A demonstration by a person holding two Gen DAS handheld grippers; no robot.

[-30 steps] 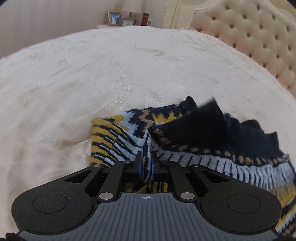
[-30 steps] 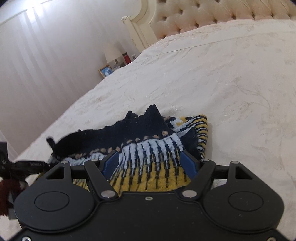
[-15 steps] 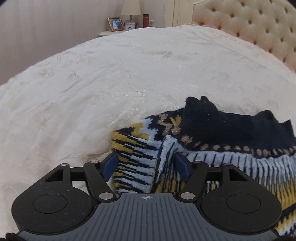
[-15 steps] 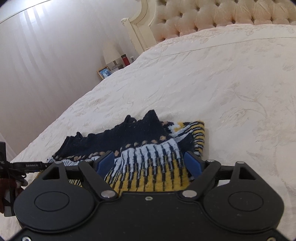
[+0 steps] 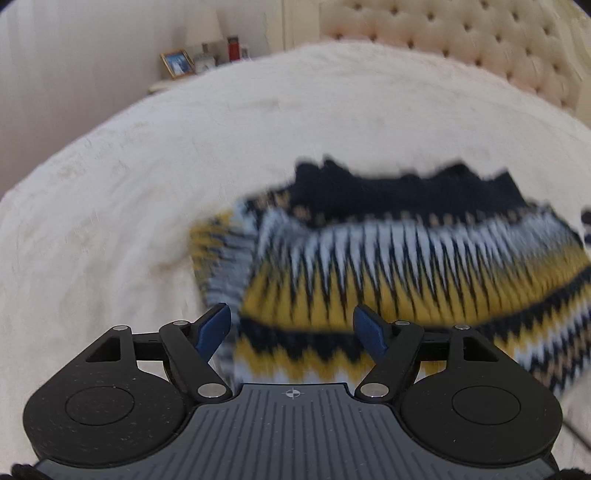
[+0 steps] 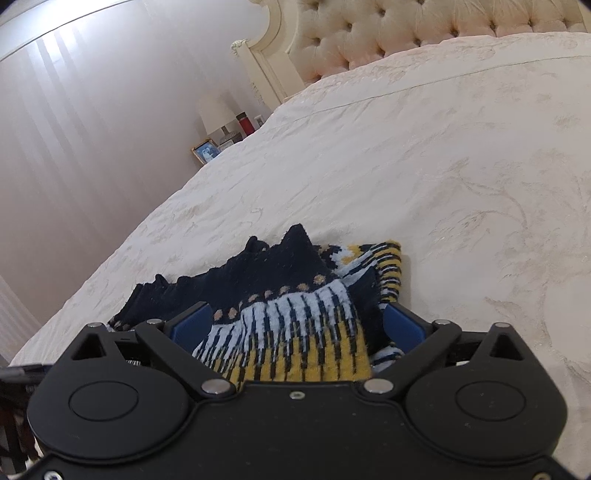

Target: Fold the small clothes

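The knitted sweater (image 6: 295,314), banded navy, pale blue and mustard yellow, lies folded in a heap on the cream bedspread (image 6: 443,166), at the near edge of the bed. Everything else sits beyond the sweater: a tufted headboard (image 6: 406,33) at the far end of the bed, and off the bed's far left corner a nightstand carrying a lamp (image 6: 216,110), a red bottle (image 6: 245,123) and a framed photo (image 6: 205,152). Pale curtains (image 6: 74,129) hang behind these. Nothing lies on the bedspread around the sweater.

The left gripper (image 5: 291,332) has just been opening; its blue pads (image 5: 212,328) stand apart above the sweater's near left corner, with fabric showing between them but not pinched. The right gripper (image 6: 295,326) has also just been opening and is spread wide, the sweater's near right end bulging up between its pads without being squeezed.

The left wrist view is smeared by motion, yet it alone shows the sweater's full width with the folded layer on top. The right wrist view is sharp; it shows the navy edge standing up in peaks, and a dark piece of gear at its lower left edge, too cut off to identify.
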